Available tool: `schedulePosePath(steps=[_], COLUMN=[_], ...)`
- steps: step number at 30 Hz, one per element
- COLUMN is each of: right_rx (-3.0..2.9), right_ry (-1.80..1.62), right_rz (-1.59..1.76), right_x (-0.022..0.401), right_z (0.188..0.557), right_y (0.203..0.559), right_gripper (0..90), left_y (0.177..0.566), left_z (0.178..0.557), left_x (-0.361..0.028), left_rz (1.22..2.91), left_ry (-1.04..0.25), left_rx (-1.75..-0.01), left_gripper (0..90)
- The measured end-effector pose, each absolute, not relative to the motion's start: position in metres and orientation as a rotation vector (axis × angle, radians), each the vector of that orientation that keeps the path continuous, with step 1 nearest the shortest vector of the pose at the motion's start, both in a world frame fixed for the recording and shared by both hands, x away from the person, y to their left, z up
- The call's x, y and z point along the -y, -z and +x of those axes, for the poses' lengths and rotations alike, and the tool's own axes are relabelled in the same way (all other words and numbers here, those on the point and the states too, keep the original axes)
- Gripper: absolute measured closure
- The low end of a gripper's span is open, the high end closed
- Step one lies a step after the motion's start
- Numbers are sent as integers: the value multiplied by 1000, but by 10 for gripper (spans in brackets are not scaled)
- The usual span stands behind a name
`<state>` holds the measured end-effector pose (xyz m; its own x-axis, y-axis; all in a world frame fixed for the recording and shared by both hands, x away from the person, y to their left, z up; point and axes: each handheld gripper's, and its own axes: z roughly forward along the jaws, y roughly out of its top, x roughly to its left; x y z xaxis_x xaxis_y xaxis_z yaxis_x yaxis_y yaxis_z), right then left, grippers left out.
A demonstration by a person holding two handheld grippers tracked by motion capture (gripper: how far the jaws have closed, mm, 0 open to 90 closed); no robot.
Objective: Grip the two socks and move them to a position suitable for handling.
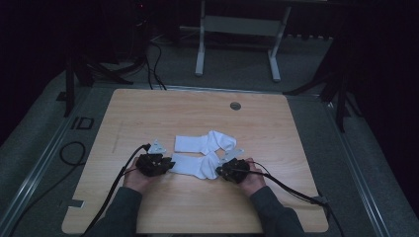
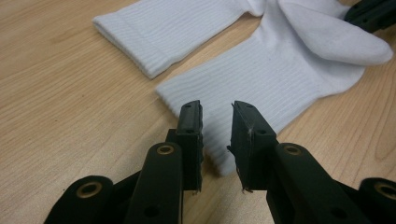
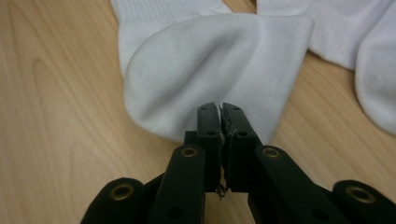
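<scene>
Two white socks (image 1: 197, 154), near sock's pinched edge hidden inside right hand-held gripper (image 3: 221, 112)

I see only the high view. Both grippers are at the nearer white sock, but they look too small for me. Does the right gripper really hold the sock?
Observer: Yes. In the right gripper view the right gripper has its jaws pressed together on a fold of the near sock at its foot end.
Operator: And the left one, is it closed too?
Observer: No. In the left gripper view the left gripper has a gap between its jaws, and the ribbed cuff edge lies in that gap, not pinched.
Operator: Do the two socks touch?
Observer: In the left gripper view the far sock meets the near one at the foot ends; the cuffs lie apart.
</scene>
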<state>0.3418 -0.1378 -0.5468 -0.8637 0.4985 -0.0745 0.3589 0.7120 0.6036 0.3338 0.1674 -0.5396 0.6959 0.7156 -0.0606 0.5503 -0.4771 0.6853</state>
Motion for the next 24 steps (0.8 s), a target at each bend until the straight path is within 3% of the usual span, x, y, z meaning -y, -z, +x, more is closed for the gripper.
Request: schedulePosePath(steps=[18,24], right_rx=[-2762,-2728], right_ry=[-803,-818], right_rz=[609,606], right_x=[159,156], right_z=[322,318], right_y=[542,534], right_gripper=[877,779], left_y=[539,540], left_z=[333,334], left_x=[-167,-168], left_rz=[2205,2203], left_ry=[-310,-315], left_rx=[-967,-969], left_gripper=[734,734])
